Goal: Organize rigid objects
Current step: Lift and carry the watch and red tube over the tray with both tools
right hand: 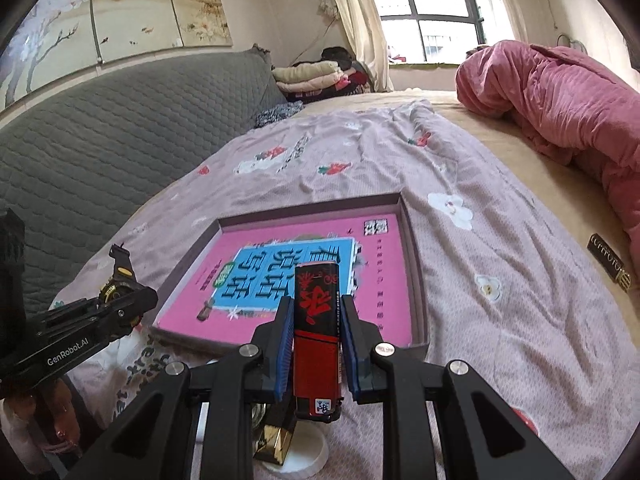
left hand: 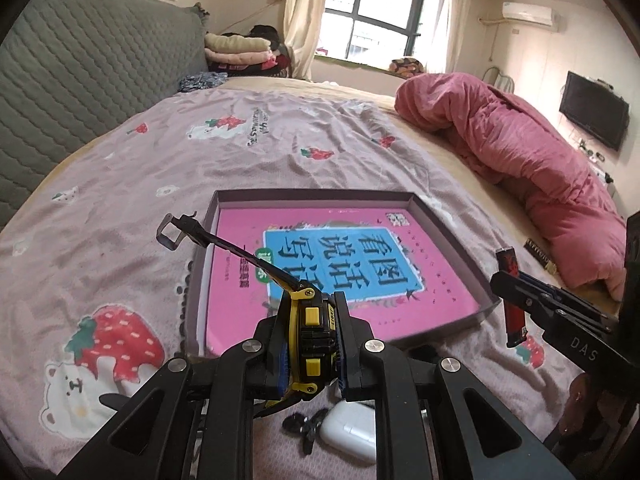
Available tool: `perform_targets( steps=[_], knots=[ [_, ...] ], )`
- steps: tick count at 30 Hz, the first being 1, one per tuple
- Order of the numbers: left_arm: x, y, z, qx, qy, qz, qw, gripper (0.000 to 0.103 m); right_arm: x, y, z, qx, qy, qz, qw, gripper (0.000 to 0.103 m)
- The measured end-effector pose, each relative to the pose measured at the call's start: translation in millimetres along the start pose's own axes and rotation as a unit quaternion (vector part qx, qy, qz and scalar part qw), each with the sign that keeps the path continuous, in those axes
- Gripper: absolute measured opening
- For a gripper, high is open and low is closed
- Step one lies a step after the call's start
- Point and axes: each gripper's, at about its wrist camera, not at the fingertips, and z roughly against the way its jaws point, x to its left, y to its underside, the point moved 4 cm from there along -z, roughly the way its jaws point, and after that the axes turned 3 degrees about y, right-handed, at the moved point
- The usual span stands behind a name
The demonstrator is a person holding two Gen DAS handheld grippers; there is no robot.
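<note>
My left gripper point(left hand: 310, 344) is shut on a black and yellow wristwatch point(left hand: 308, 320), its strap reaching forward over the near left corner of a shallow purple tray point(left hand: 440, 216). The tray lies on the bed and holds a pink book point(left hand: 360, 300) with a blue title panel. My right gripper point(right hand: 316, 344) is shut on a black and red lighter point(right hand: 318, 332), held upright just in front of the tray's point(right hand: 412, 232) near edge. Each gripper shows in the other's view: the right with the lighter point(left hand: 514, 296), the left with the watch point(right hand: 120, 280).
A white earbud case point(left hand: 348, 434) and a small black clip point(left hand: 304, 428) lie under my left gripper. A gold object point(right hand: 276, 446) on a white round lid point(right hand: 308, 456) lies under my right. A dark bar with gold lettering point(right hand: 608, 260) lies by the rolled pink duvet point(right hand: 560, 96). A grey headboard point(left hand: 80, 80) is left.
</note>
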Motion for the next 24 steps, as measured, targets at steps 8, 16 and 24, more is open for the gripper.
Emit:
perform_targets(
  steps=[8, 16, 24],
  knots=[
    [10, -10, -10, -0.006, 0.002, 0.014, 0.9999, 0.017, -3, -8, -4, -0.014, 0.004, -0.001, 1.0, 0.023],
    [10, -25, -14, -0.028, -0.003, 0.002, 0.9996, 0.018, -7, -16, -5, -0.029, 0.006, -0.008, 1.0, 0.023],
    [7, -32, -31, -0.027, -0.016, -0.019, 0.9993, 0.018, -10, -18, -11, -0.029, 0.011, -0.011, 0.999, 0.023]
  ],
)
